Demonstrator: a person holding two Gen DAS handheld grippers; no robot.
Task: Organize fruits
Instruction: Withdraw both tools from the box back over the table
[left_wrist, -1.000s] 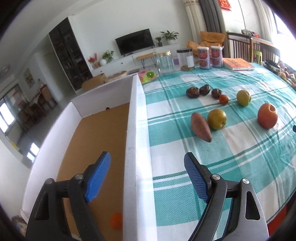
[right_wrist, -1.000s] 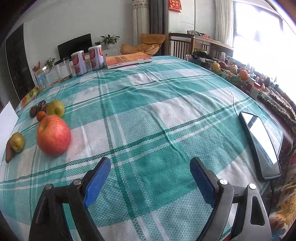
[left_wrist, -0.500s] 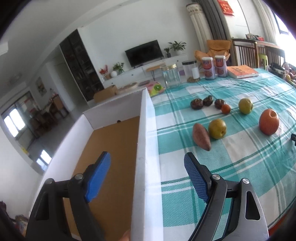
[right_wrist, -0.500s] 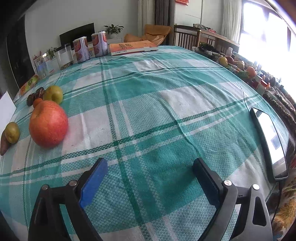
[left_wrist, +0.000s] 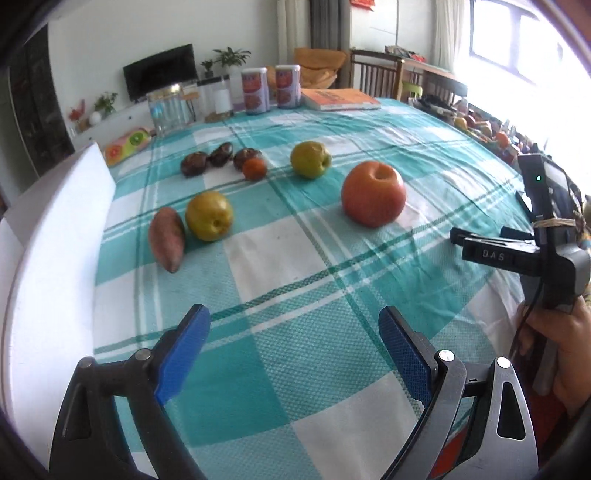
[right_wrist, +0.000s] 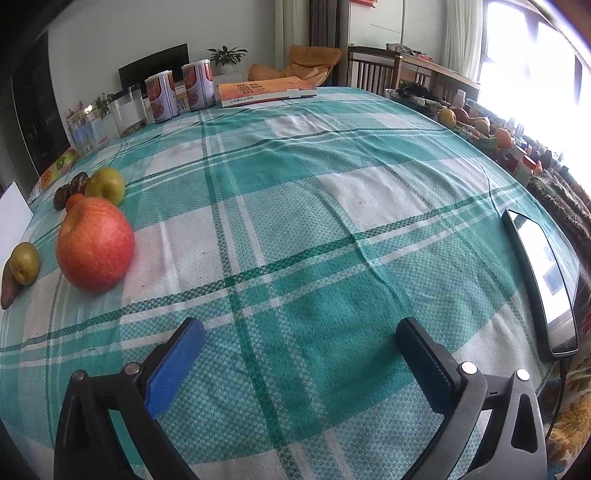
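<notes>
The left gripper (left_wrist: 293, 345) has swung from the box (left_wrist: 55, 236) toward the fruit — both grippers empty, jaws opening; approach the apple (left_wrist: 373, 192) squarely, closing gently.

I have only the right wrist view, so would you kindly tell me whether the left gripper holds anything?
Observer: No. The left gripper hangs over bare cloth short of the fruit, and its jaws are opening with nothing between them.
Operator: Thank you. How many dark fruits lie at the back?
Observer: Three dark fruits lie in a row, with the small orange fruit against the rightmost one.
Operator: And does the sweet potato touch the box?
Observer: No. The sweet potato lies apart from the white box, with a strip of cloth between them.
</notes>
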